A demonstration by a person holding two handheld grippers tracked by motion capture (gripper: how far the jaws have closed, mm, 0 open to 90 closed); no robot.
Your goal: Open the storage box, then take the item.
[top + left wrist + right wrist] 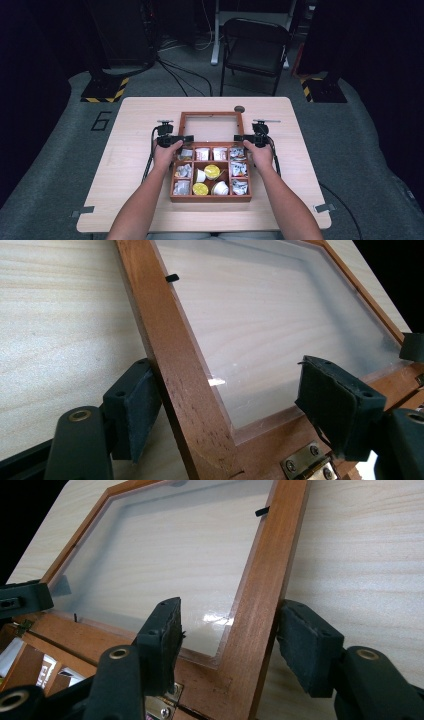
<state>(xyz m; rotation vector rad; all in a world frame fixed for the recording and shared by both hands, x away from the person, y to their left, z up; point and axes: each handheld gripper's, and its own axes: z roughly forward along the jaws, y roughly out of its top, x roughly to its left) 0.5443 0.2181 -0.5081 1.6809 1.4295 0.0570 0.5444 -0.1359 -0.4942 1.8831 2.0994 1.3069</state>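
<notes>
Box (210, 198) and lid frame (183, 125): reddish-brown wood, darker grain flecks; lid pane (270, 335) clear, slightly frosted at the edges. Brass hinge (305, 465). Table (135, 150): pale wood grain. Left gripper (189, 138) and right gripper (238, 138): black, dark grey pads. Compartments: white cups with yellow lids (212, 171), silvery sachets (182, 187), white packets (202, 153) with what looks like red print, too small to be sure. Floor mat (50, 165) grey; yellow-black hazard stripes (106, 94). Chair (254, 47) black.
</notes>
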